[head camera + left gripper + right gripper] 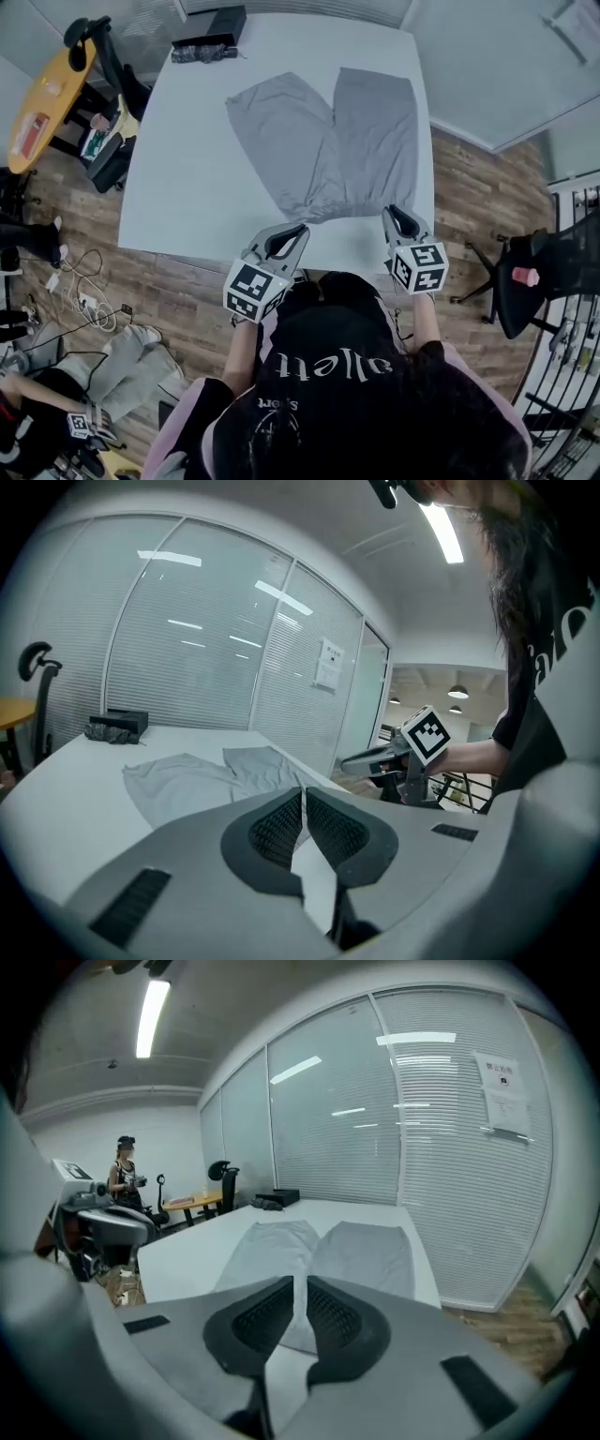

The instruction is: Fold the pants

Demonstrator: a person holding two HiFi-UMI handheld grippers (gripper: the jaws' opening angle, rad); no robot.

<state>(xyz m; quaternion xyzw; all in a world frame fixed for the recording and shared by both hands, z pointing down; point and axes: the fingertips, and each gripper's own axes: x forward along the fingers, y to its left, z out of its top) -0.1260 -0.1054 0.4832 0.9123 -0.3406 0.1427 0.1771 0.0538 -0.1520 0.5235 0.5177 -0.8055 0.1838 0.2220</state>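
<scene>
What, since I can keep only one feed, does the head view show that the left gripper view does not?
Head view only: floor cables and the marker cube on the left tool. Left gripper view only: that tool's jaws close up, shut and empty, a notice on the glass wall, and ceiling lights. Both: grey pants spread flat on the white table, the black box at its far edge, and the right tool.

Office, glass partition walls (441, 1129) with blinds (187, 658), swivel chair (525, 281), white table (178, 187), ceiling strip light (150, 1016)
</scene>
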